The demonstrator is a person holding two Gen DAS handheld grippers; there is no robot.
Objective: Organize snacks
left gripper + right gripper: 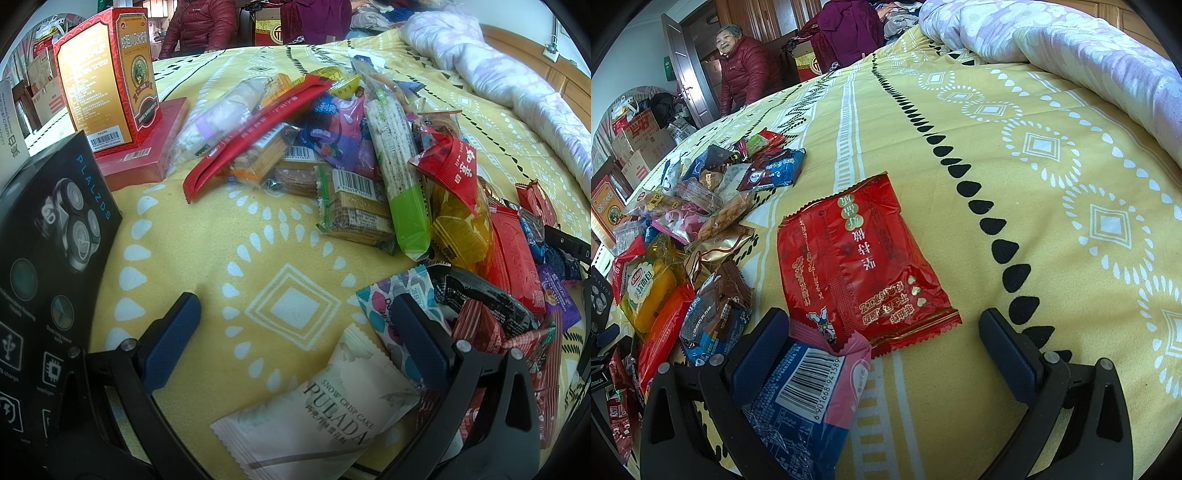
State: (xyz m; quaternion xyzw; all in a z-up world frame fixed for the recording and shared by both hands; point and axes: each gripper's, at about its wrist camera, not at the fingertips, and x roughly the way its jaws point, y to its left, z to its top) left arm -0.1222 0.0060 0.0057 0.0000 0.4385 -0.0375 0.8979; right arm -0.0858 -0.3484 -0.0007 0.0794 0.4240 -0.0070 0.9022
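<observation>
Yellow patterned bedspread (221,236) carries everything. The left gripper (295,314) hovers low over it with its blue-padded fingers (173,339) spread wide and holding nothing; a white snow crisp cake packet (317,402) lies between them, near the camera, touching neither pad as far as can be seen. At the far left a black shaver box (55,258) stands just beside the left finger, and farther off a red-and-gold carton (110,74) sits on a flat red box (147,147). The snack pile (351,155) spreads from the middle to the right: a long red stick pack (255,125), a green-ended rice bar (399,155), an orange packet (461,229), and red wrappers crowding the right finger. A lilac quilt (498,74) lies along the far right. Open bedspread remains between the shaver box and the pile.

In the right wrist view the same pile (701,206) fills the left side. The right gripper (882,325) also has its fingers (1012,347) wide apart; a pink-and-blue packet (812,398) lies against the left pad, its barcode up, though no clamping shows. A large red packet (860,266) lies flat just beyond, its near corner overlapped by the pink one. To the right the bedspread (1052,258) is bare out to the quilt (1052,44).
</observation>
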